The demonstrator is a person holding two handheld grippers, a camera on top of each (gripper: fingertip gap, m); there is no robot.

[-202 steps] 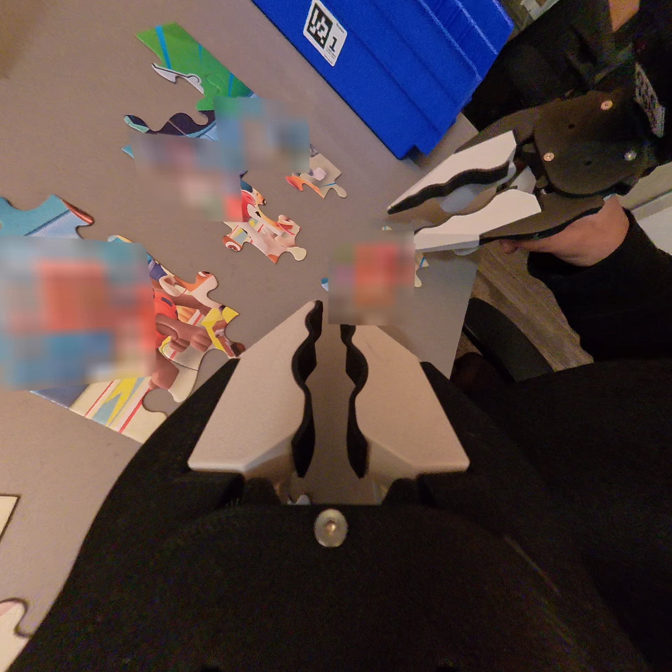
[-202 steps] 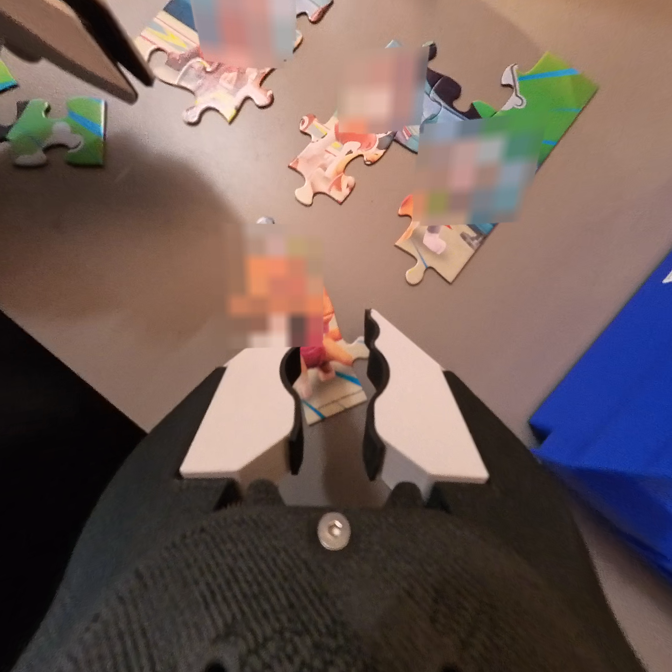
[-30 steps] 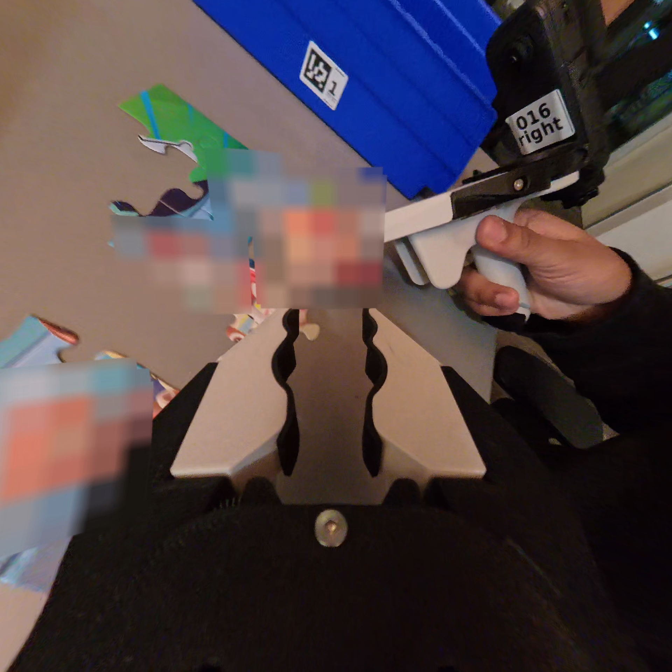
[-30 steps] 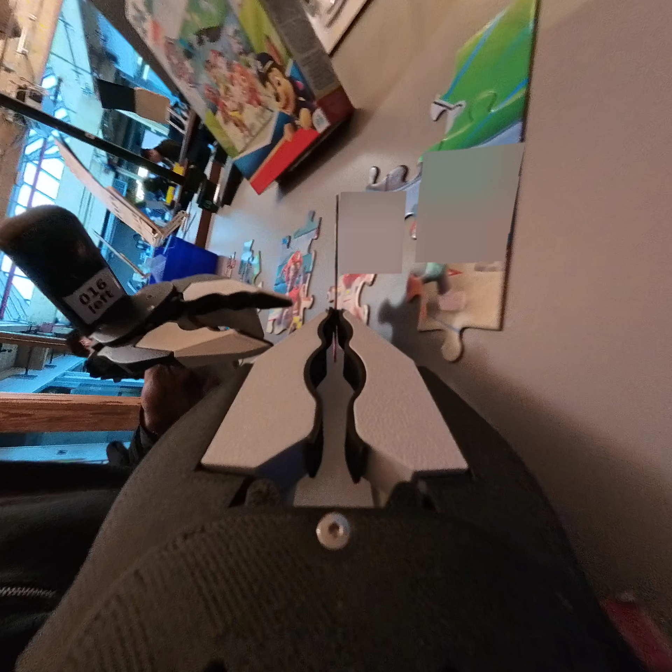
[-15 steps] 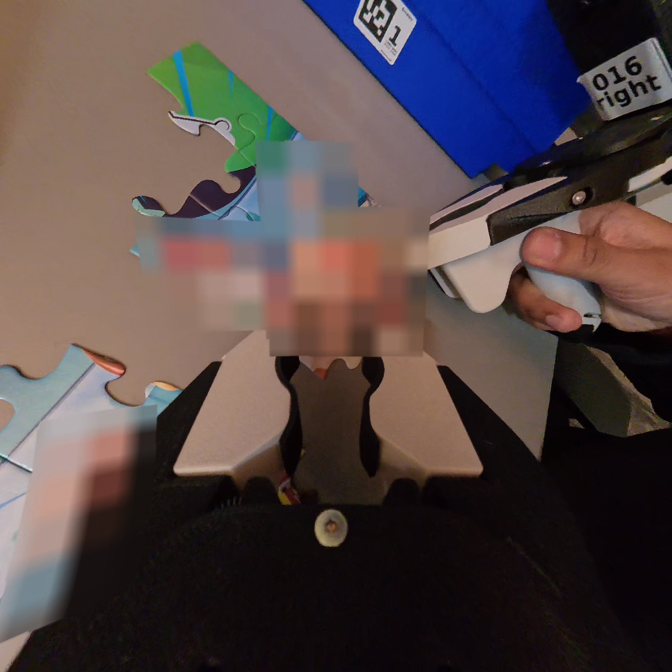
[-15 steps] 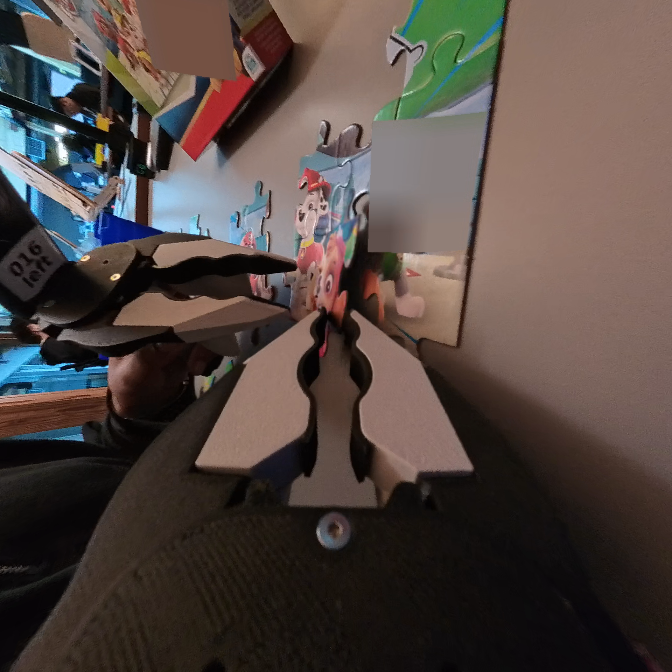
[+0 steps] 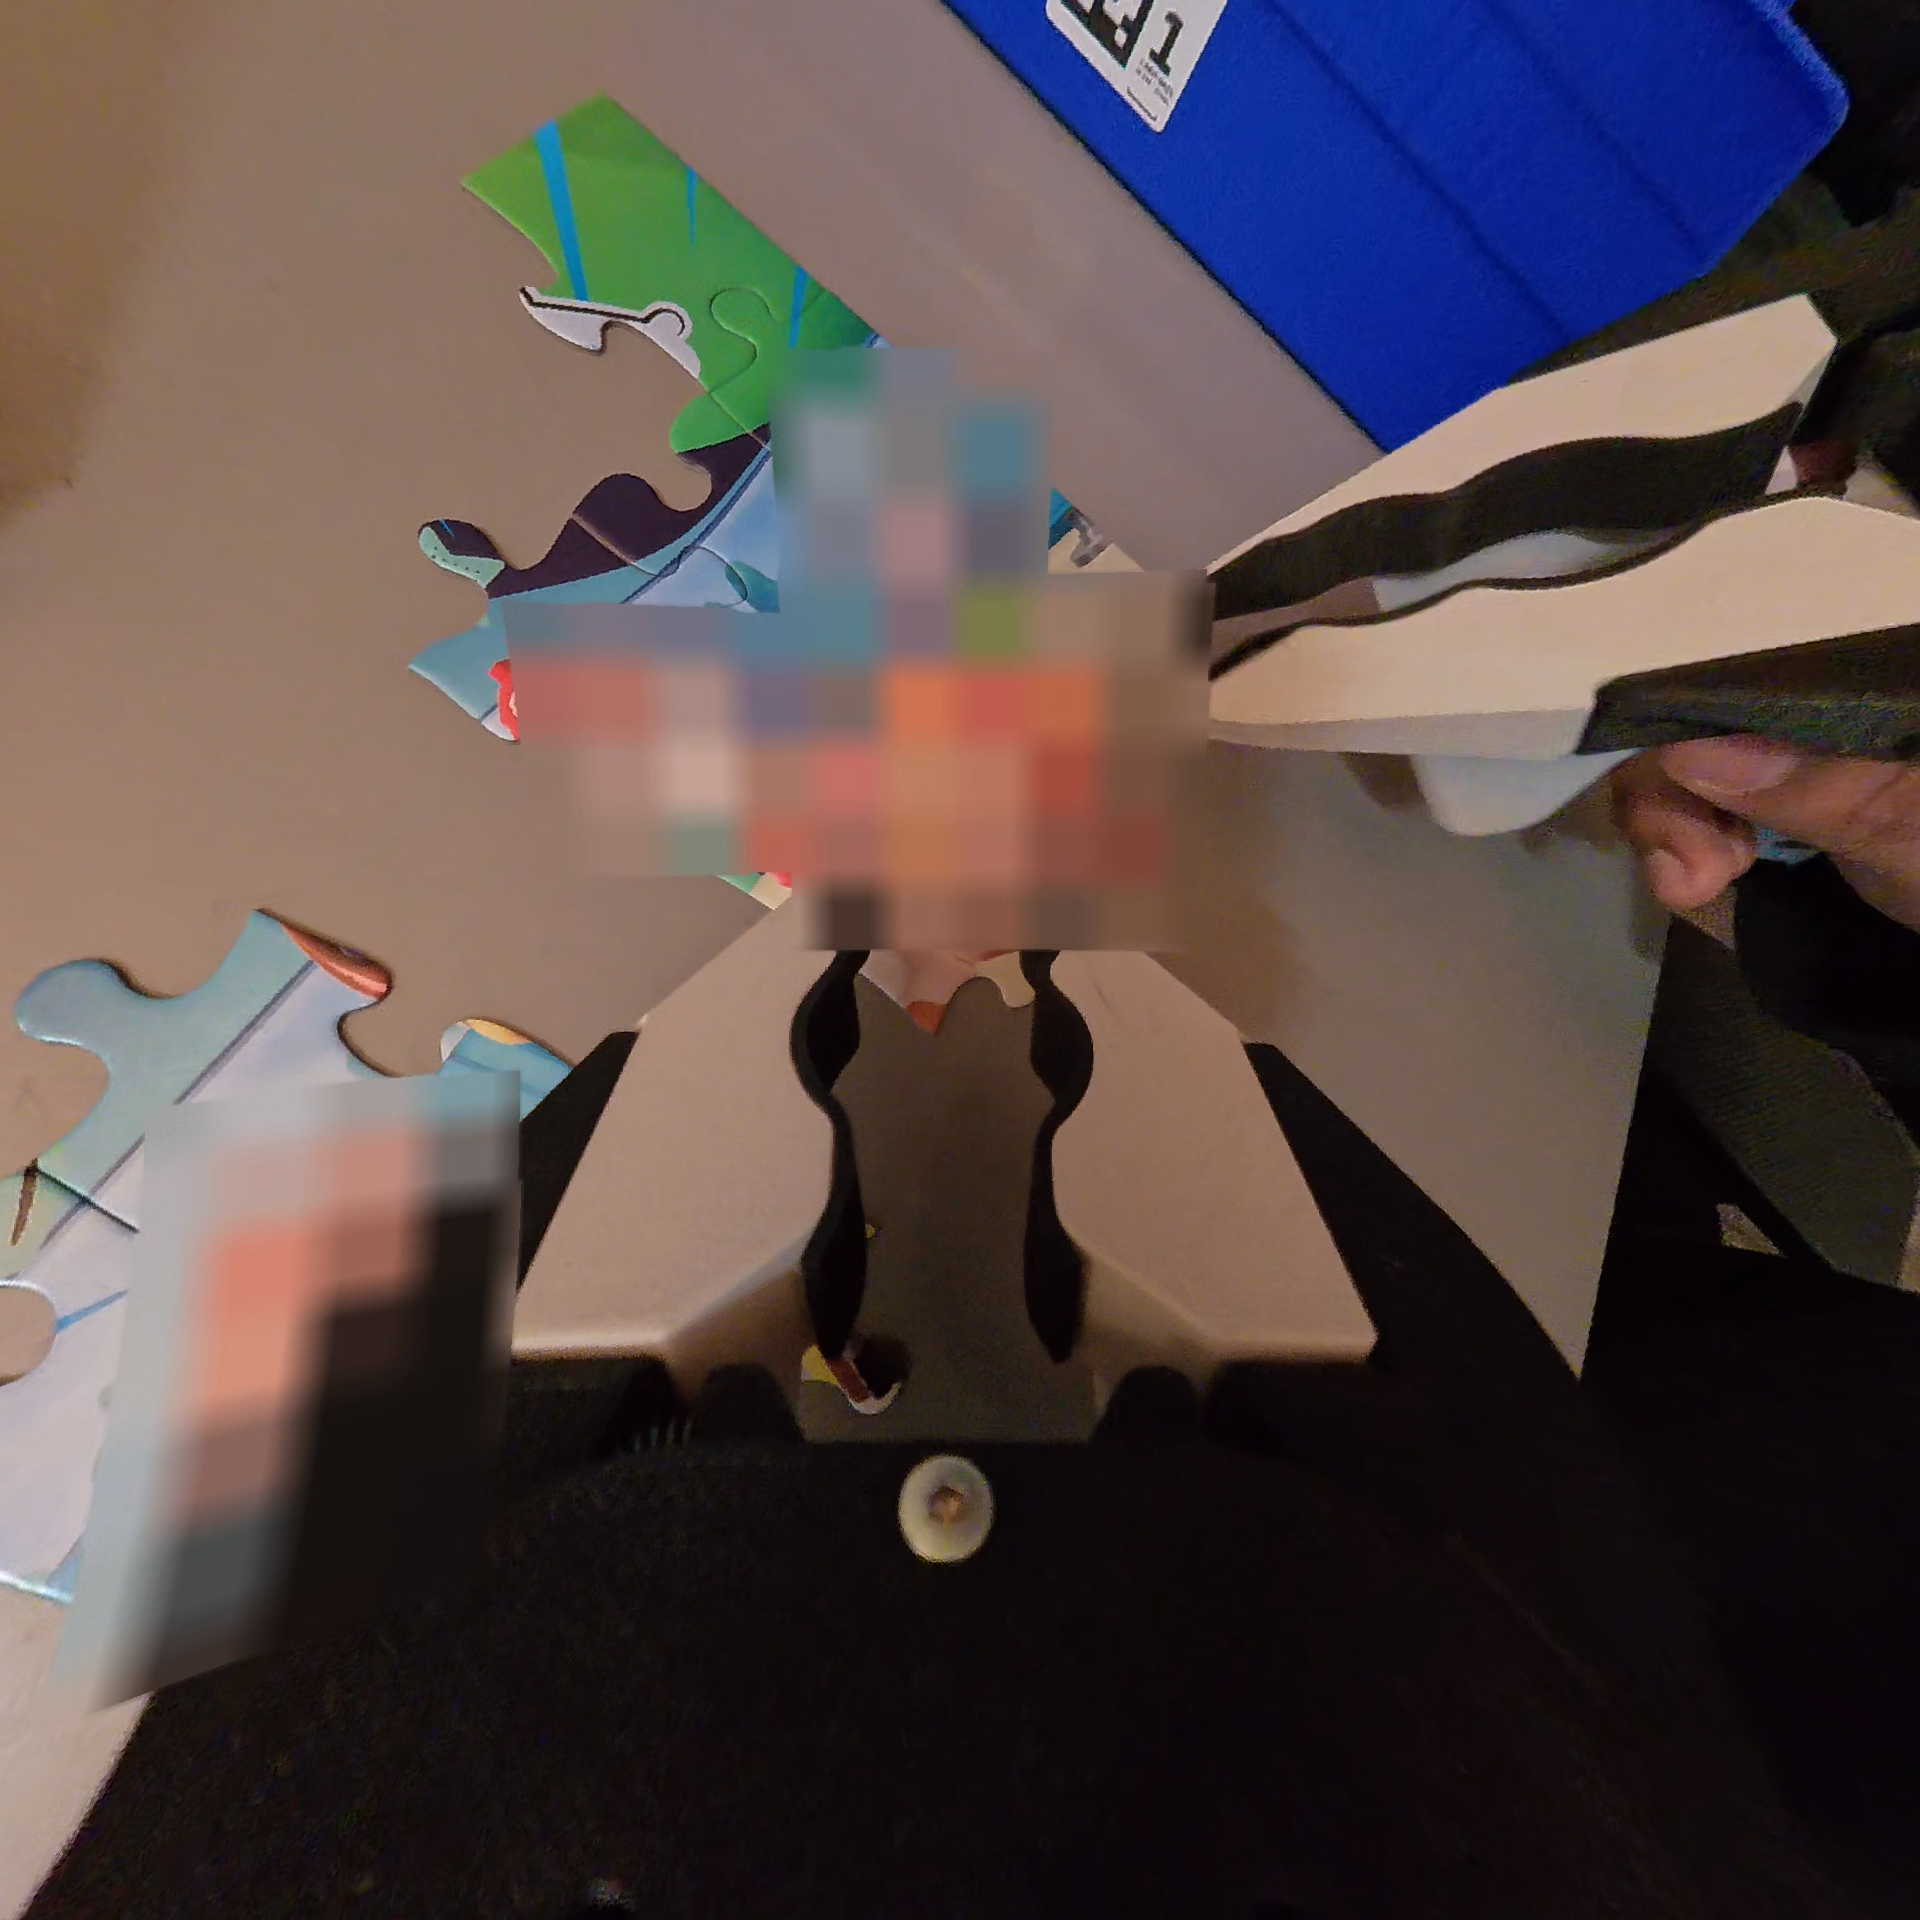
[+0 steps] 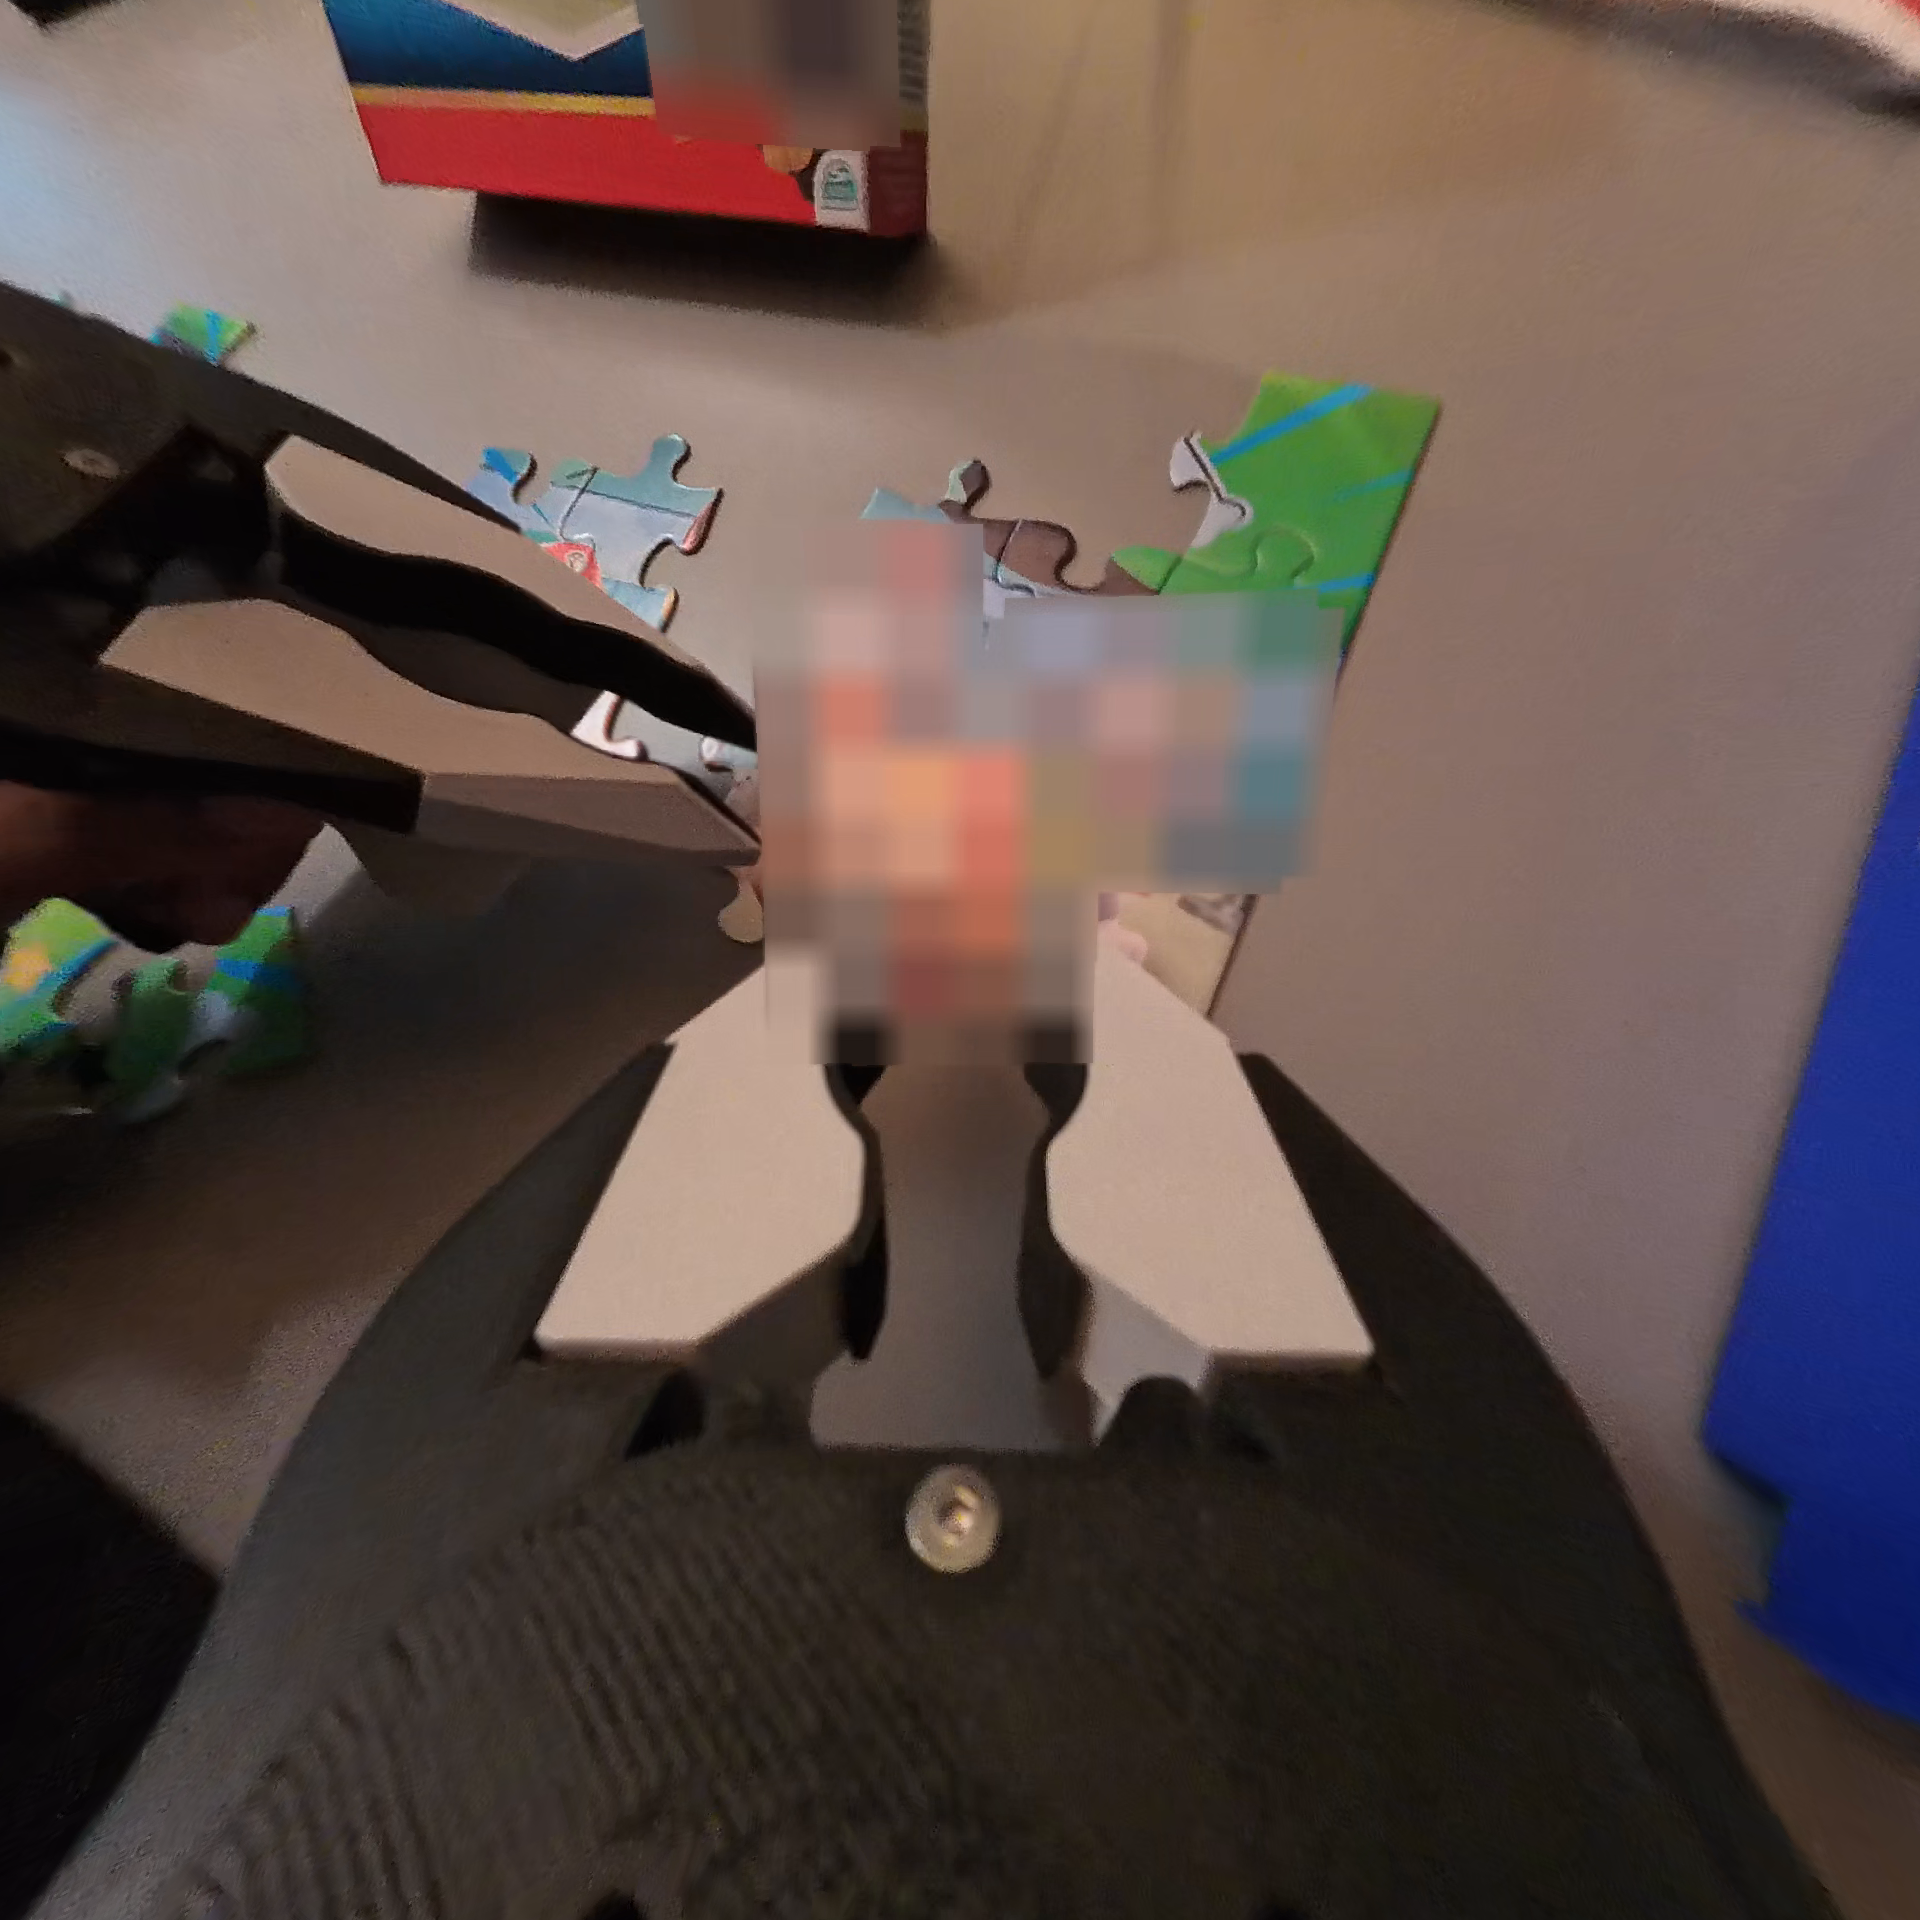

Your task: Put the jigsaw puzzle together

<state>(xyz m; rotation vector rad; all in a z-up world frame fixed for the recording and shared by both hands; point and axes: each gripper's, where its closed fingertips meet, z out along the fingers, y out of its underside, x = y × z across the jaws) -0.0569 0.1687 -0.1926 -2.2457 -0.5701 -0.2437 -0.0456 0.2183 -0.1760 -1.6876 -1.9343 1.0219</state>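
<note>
Since a second ago the right tool point(image 8: 956, 1070) has let go of the puzzle piece it pinched and turned flat toward the worktop point(image 8: 1558, 727), its fingers now parted with bare worktop between them. The left tool point(image 7: 940, 997) has narrowed slightly but stands open, the assembled puzzle's point(image 7: 644, 260) lower edge just at its fingertips, with a gap to both pads. A blue bin point(image 7: 1455, 156) sits beyond.
</note>
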